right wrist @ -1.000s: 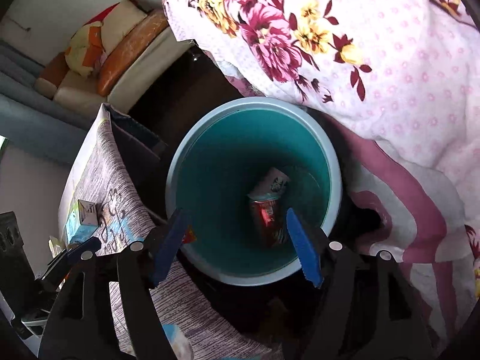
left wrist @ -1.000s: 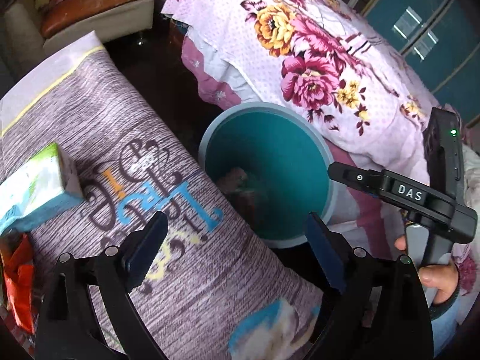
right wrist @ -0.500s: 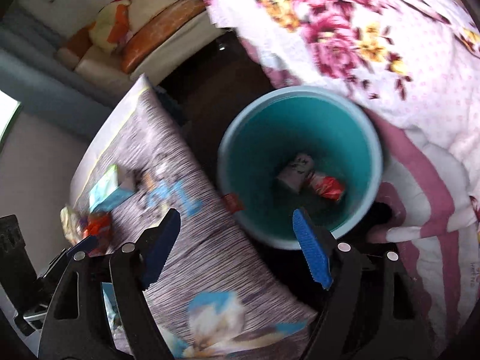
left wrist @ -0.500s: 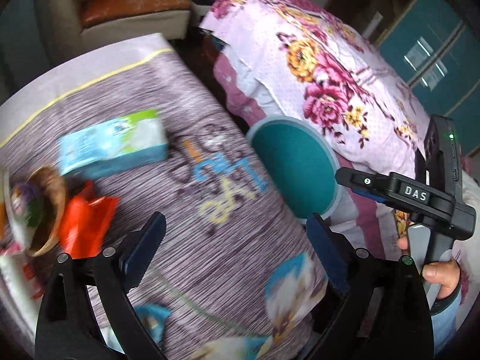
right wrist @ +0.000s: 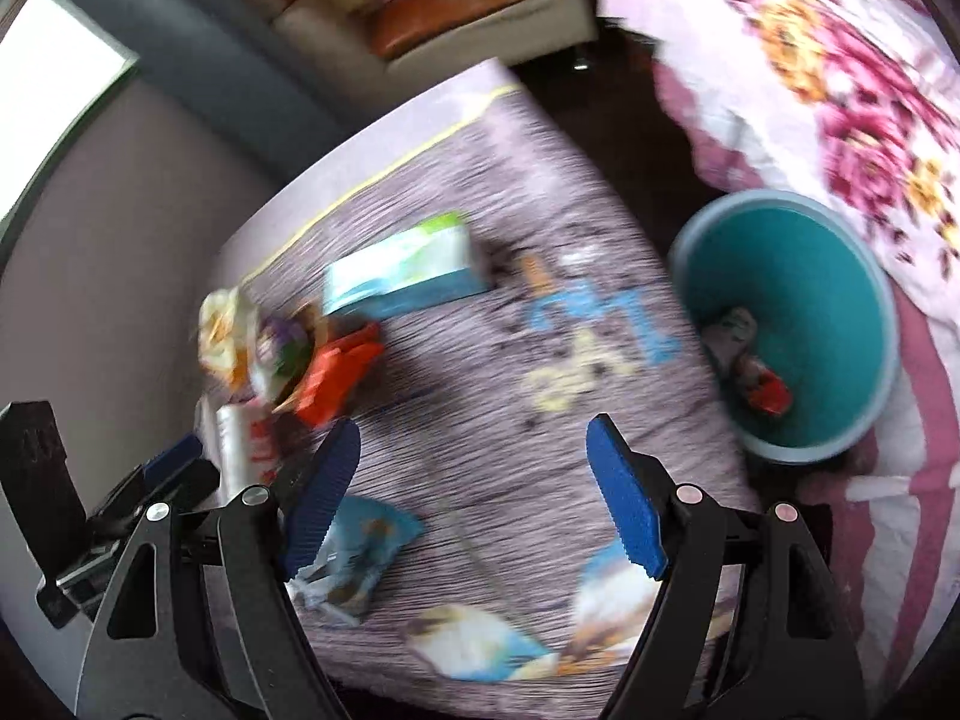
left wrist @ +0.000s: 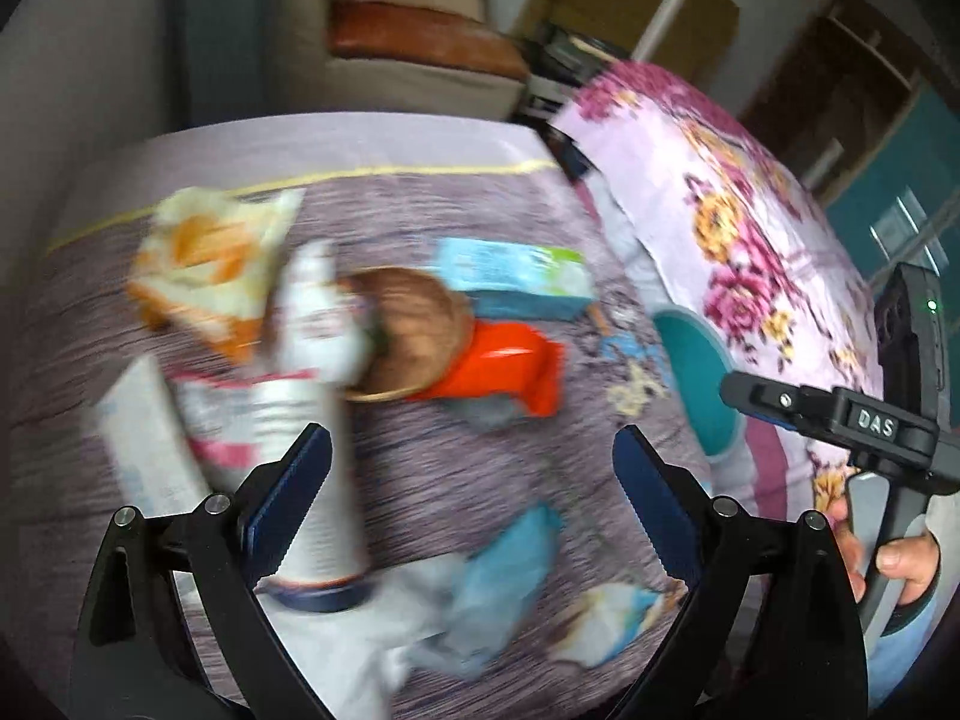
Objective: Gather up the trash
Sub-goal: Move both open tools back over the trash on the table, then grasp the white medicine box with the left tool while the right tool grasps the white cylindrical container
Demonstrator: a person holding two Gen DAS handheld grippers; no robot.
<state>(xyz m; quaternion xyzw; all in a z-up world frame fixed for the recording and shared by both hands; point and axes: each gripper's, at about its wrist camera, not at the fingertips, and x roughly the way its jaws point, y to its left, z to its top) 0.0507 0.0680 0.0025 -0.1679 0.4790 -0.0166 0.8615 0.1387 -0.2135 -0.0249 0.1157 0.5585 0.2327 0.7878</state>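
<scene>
Both grippers empty above the littered table; bin off to the right.

The left gripper (left wrist: 468, 480) and right gripper (right wrist: 474, 492) have jaws spread, nothing between them. From the teal bin (right wrist: 864, 276) beside the table edge, the orange wrapper (left wrist: 504, 366) lies well left on the table (left wrist: 456, 456), touching a brown bowl (left wrist: 408, 318). It sits ahead of the left gripper, the nearer one; its long axis runs left to right.

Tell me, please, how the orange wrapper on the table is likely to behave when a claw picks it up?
The orange wrapper looks like thin glossy film, so it will probably be very light and floppy, crumpling between the pads. Its sheen suggests that it may be a little slippery. It lies against the brown bowl, so pulling it might nudge the bowl.
</scene>
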